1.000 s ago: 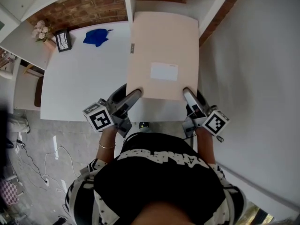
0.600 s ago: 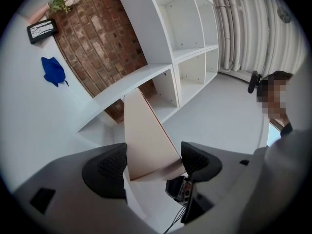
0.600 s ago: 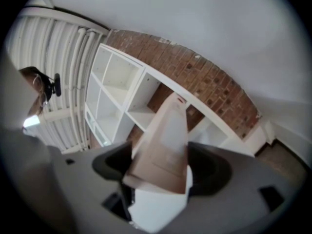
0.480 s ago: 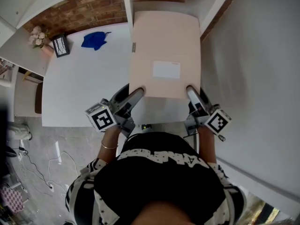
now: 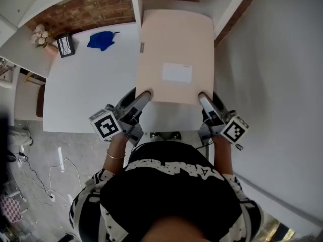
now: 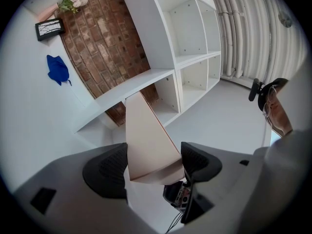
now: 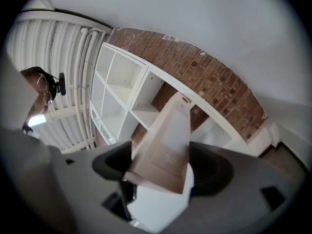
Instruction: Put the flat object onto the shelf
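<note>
Since the flat object (image 5: 176, 54) was broad, one hand-held gripper took each corner farthest from the shelf (image 5: 135, 6). Left hand-held gripper (image 5: 145, 95) and right hand-held gripper (image 5: 202, 97) were both clamped on it. Its far edge sat at the shelf's mouth, held level, probably for sliding in.

Head view: tips of your fingers (image 5: 141, 101) vanish beneath the flat box (image 5: 176, 39). Ahead of them the box covers the tabletop (image 5: 86, 95). Shelf (image 5: 135, 1) cut by top edge. Label (image 5: 176, 72) print too small to read.
</note>
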The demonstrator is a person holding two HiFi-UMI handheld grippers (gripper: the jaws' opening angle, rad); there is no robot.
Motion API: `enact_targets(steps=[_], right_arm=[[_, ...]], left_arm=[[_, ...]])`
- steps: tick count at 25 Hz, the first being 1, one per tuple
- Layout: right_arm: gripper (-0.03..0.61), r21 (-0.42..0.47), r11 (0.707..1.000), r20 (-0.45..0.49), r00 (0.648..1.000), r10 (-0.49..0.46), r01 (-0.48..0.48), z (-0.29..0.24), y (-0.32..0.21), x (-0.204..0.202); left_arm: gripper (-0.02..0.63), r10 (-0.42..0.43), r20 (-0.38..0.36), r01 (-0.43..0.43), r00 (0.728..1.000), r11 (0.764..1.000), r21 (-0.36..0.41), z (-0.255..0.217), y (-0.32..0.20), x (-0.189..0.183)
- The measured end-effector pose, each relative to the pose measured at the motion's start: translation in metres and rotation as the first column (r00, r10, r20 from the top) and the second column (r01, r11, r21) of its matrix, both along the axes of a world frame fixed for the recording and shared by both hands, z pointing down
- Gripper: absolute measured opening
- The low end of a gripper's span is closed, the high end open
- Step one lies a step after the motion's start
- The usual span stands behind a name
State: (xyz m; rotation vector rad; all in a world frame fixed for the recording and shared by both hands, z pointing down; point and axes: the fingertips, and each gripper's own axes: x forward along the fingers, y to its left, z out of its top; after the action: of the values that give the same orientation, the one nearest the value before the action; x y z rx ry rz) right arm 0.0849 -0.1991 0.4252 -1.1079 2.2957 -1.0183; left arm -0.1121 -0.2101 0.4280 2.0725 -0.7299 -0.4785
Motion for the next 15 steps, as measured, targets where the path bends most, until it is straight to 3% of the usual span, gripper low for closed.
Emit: enact_targets(steps=[7,15], right_arm=[[0.36,0.036,0.997,-0.044,0.997,-0.068,0.07,-0.004,0.009,0.007],[0.36,0.118,0.985,-0.211,0.973,-0.097,0.124,-0.008,0.014,0.005]], left_arm=[[0.36,-0.049,-0.008,0.049,0.999,0.999,-0.016,-0.005,-0.001,0.002],[0.36,-0.074,-0.024,0.074,0.997,0.997,-0.02,-0.009,-0.012,0.006]])
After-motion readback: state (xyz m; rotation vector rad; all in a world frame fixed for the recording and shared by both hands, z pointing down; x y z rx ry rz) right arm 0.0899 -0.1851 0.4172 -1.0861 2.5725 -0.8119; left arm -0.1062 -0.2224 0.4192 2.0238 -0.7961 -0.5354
